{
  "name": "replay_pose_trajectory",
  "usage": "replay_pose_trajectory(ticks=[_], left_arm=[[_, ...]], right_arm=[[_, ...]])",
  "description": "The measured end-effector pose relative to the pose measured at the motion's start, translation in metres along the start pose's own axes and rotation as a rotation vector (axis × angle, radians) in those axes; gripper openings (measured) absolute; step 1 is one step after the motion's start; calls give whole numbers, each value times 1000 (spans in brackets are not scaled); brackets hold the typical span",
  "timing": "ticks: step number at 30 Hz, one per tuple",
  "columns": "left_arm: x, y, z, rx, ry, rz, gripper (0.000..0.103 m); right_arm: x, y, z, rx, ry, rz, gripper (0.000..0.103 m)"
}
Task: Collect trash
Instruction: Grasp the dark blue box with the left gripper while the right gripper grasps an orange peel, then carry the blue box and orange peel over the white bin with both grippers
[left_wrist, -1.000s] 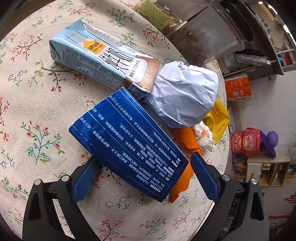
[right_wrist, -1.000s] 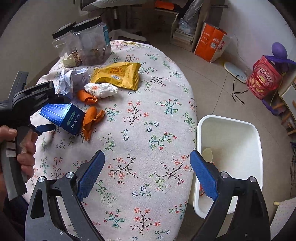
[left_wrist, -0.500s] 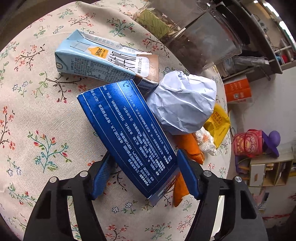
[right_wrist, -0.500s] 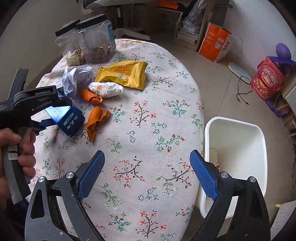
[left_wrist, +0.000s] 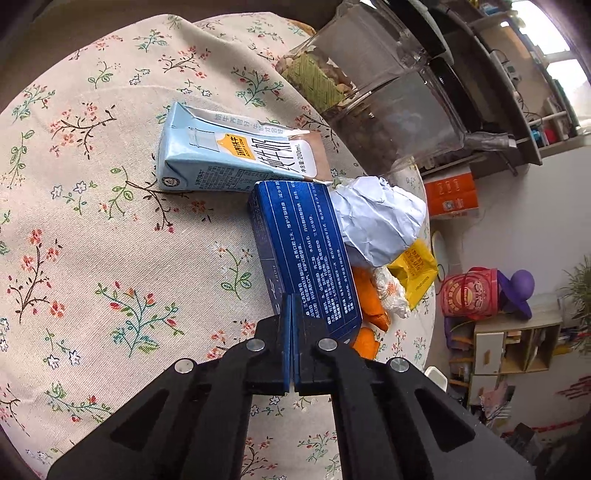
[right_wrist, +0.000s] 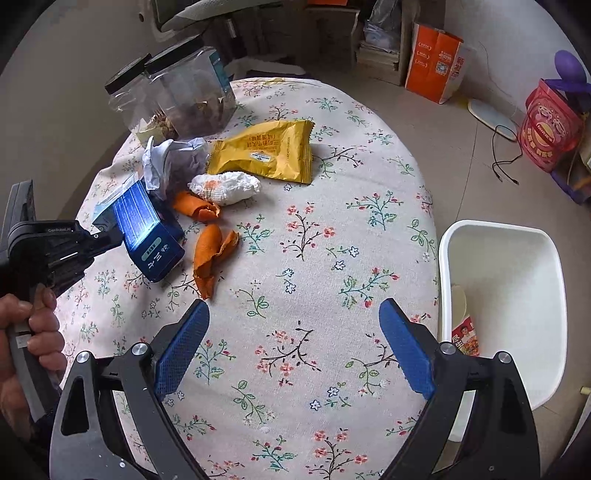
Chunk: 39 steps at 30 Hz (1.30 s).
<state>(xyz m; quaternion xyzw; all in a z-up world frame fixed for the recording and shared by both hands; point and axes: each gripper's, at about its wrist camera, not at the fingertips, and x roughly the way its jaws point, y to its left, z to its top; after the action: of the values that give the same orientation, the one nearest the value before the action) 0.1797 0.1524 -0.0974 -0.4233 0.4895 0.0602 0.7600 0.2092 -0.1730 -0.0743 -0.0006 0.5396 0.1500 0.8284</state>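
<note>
A dark blue carton box (left_wrist: 306, 243) lies tilted on the flowered tablecloth (left_wrist: 110, 258). My left gripper (left_wrist: 291, 306) is shut, its pads meeting on the box's near left corner. In the right wrist view, the left gripper (right_wrist: 114, 238) touches the blue box (right_wrist: 142, 225) at its left edge. Behind it lie a light blue milk carton (left_wrist: 221, 158) and a crumpled white paper ball (left_wrist: 376, 221). My right gripper (right_wrist: 291, 343) hangs open and empty over the table's near side. The trash also includes a yellow snack packet (right_wrist: 264, 149), a tissue wad (right_wrist: 225, 188) and orange peels (right_wrist: 212, 254).
A white bin (right_wrist: 495, 227) stands on the floor right of the table with a wrapper in it. Two clear jars (right_wrist: 184, 99) stand at the table's far left edge. A person's hand (right_wrist: 33, 325) grips the left tool. Bags and a cable lie on the floor beyond.
The left jaws closed from wide open around the blue box to shut at its corner. The box turned, its far end now against the milk carton. The right gripper stayed open.
</note>
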Motion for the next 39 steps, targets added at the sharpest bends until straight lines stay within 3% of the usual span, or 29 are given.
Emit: replay_pose_trajectory(ticks=[4,6,7,8,13,16,17,19,20,30,33,35,39], left_arm=[[1,1,1,-9,40,-51,2],[1,-2,2,-5,47,-59,23],[1,-7,0,-4,27,-52,53],[-1,-10,1,-5,1,-42,69],[7,-29,5,47,3,0,70],[19,-36,3,73,27,39,70],[23,-37,2,75,34,46,70],[28,-39,4,75,41,54,72],[30,-41,6,76,39,60,76],[58,-56,5,127,51,189,78],[59,-57,4,149,31,192,77],[54,-58,2,165,7,200,67],[42,-50,-4,140,12,192,57]], right_arm=[[18,22,8,-25,7,39,82],[28,34,10,-37,17,58,77],[33,40,11,-42,19,69,74],[38,46,11,-49,22,78,71],[57,68,14,-82,18,80,55],[71,71,13,-78,45,73,30],[75,71,12,-73,66,88,16],[73,70,11,-71,75,97,8],[68,71,11,-73,70,100,8],[30,54,3,-13,46,147,7],[17,54,2,-28,21,160,7],[12,51,0,-25,13,163,7],[11,39,-2,8,19,169,7]])
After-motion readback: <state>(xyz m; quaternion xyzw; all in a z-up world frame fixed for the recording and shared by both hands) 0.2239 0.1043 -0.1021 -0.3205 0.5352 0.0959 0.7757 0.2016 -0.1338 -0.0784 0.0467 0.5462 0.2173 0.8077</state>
